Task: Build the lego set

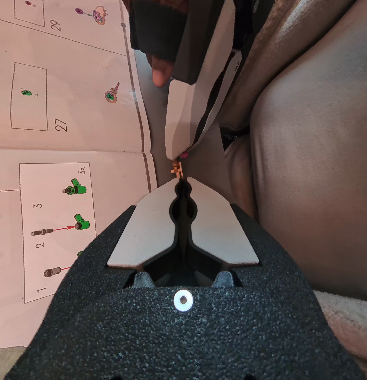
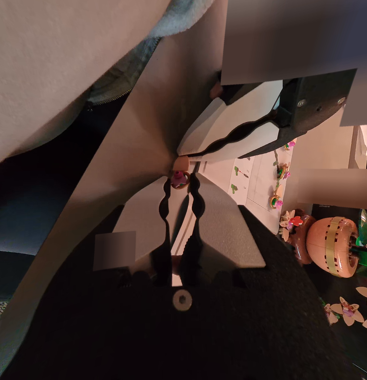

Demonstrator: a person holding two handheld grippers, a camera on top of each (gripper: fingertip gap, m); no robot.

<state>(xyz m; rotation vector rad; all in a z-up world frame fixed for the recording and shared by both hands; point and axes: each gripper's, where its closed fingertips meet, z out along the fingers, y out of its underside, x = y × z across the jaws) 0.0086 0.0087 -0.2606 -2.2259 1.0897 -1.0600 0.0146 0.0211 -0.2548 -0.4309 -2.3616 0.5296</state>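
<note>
open pink instruction booklet (image 1: 79,123) lies flat at left, pages up for reference | left gripper (image 1: 181,179) pressed together, pinching thin tan plastic petal piece (image 1: 177,169) edgewise | right gripper (image 2: 179,181) clamps small gold ring with magenta flower stud (image 2: 179,180), touching petal | both raised above table, apparently for joining
</note>
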